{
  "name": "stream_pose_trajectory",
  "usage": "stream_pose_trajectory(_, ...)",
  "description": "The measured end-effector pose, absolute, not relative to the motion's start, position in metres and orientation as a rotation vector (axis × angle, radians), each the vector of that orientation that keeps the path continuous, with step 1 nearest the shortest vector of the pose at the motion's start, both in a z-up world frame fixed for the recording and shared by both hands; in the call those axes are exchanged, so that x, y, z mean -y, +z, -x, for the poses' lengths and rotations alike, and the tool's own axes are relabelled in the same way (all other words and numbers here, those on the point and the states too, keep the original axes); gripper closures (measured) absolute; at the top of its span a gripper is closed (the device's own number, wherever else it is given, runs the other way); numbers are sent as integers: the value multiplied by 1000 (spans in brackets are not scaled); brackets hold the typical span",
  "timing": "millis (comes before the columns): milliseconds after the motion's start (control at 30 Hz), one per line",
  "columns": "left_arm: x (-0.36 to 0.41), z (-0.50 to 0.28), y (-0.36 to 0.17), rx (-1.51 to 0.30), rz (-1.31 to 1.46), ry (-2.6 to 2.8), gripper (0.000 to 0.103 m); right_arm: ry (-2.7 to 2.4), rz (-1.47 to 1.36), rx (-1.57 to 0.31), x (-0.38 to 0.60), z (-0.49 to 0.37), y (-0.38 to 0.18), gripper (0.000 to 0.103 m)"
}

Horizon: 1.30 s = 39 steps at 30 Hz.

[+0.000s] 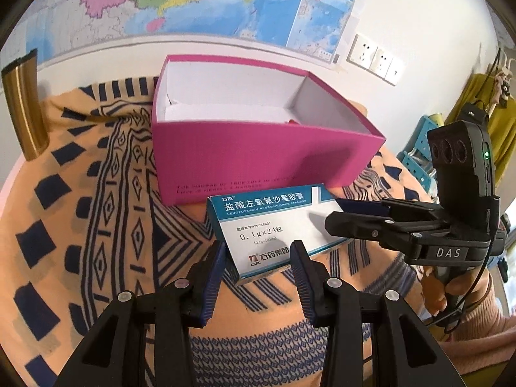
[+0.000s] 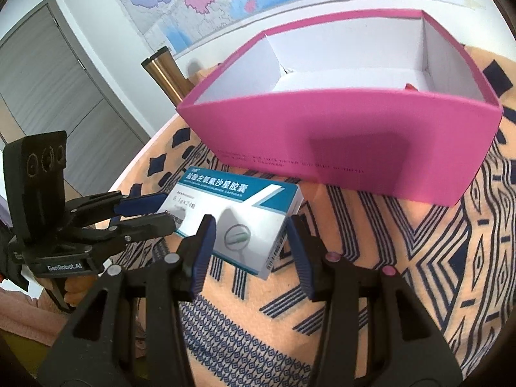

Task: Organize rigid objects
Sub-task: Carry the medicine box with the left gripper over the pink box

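Note:
A white and teal medicine box (image 1: 274, 225) hangs just above the patterned cloth, in front of an open pink box (image 1: 258, 154). My left gripper (image 1: 258, 258) is shut on its near end, a blue pad on either side. My right gripper (image 1: 342, 214) comes in from the right and clamps the other end. In the right wrist view the medicine box (image 2: 238, 213) sits between the right gripper's (image 2: 250, 230) pads, and the left gripper (image 2: 164, 209) grips it from the left. The pink box (image 2: 354, 135) has white inner walls; a small red thing (image 2: 410, 87) peeks over its front wall.
An orange and navy patterned cloth (image 1: 96, 209) covers the round table. A gold cylinder (image 1: 24, 106) stands at the table's back left edge. A map and wall sockets (image 1: 374, 58) are behind, and a grey door (image 2: 48, 80) is to the left.

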State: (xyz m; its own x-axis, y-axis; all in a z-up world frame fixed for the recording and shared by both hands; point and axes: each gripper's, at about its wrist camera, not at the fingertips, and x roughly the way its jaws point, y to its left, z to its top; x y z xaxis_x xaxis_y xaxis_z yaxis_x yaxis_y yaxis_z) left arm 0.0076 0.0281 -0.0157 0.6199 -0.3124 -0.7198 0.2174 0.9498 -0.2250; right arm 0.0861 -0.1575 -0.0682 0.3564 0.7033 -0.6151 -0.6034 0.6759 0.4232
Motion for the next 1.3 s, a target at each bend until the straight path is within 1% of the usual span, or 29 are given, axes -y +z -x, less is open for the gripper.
stream_pose_trajectory(433,-27,-10,8,-781,95,-301,62,851,-116,-786,155,-86,-43,54)
stream_pose_trajectory(1300,-28,-19,24,-733,73,-297,62,850,-105,-732,155,-91,-24,54)
